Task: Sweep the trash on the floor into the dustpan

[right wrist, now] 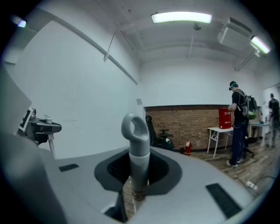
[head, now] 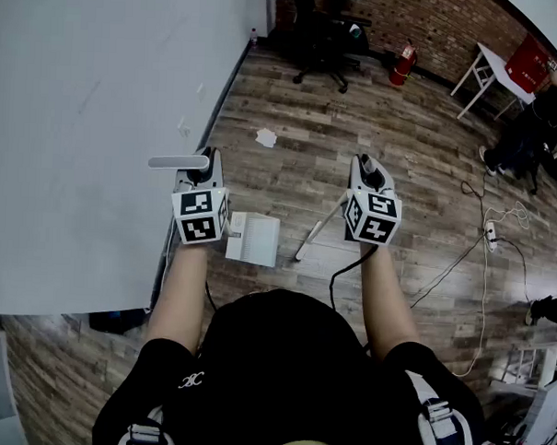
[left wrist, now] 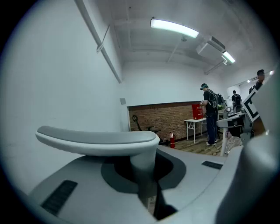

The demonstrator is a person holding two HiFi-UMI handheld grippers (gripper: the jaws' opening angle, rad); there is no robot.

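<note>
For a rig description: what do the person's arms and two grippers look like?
The left gripper and right gripper are light grey, each bearing a white cube with black square markers. A black cable hangs from the right one. The person wears a black short-sleeved shirt; forearms bare.

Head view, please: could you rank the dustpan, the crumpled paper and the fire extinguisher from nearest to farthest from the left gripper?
1. Dustpan, just right of the left gripper.
2. Crumpled paper, ahead and slightly right.
3. Fire extinguisher, far ahead, to the right.
</note>
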